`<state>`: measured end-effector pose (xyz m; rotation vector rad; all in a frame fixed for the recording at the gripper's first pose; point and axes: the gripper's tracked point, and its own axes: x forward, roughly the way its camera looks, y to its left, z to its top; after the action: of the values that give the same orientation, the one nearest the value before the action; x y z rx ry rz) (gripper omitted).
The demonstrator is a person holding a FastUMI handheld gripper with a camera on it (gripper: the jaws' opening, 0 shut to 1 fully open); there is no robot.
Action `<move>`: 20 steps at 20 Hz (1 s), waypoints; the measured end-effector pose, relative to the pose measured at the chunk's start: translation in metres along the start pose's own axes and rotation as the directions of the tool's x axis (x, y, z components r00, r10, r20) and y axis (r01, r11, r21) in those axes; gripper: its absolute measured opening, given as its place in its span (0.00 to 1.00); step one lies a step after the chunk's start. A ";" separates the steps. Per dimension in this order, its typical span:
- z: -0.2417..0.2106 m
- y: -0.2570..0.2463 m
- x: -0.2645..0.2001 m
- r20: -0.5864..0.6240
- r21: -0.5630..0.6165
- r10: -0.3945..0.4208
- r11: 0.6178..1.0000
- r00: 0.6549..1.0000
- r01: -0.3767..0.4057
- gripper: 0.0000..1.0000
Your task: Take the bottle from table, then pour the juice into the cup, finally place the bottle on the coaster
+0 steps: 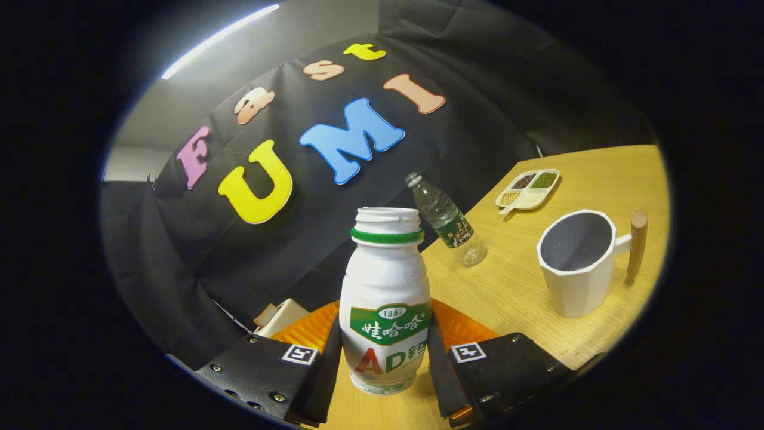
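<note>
- One gripper (pixel 385 364), its two fingers closed against either side of one white juice bottle (pixel 385 310), uncapped, its base close above the wooden table (pixel 513 286).
- One white cup (pixel 578 263) with a wooden handle, beyond the fingers.
- One clear plastic bottle (pixel 447 220), farther back.
- One divided dish (pixel 529 190) holding three heaps of beans or grains.
</note>
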<state>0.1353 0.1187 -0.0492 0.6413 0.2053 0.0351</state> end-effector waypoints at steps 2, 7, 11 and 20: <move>-0.001 0.008 0.000 -0.003 -0.060 0.006 0.998 1.000 -0.006 0.66; 0.004 0.001 0.001 0.025 -0.268 -0.061 0.961 0.998 0.065 0.66; 0.005 -0.001 0.002 0.047 -0.340 -0.068 0.937 0.997 0.080 0.66; 0.011 -0.003 0.010 0.082 -0.552 -0.131 0.820 0.988 0.154 0.67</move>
<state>0.1469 0.1109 -0.0444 0.0370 0.1912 -0.0625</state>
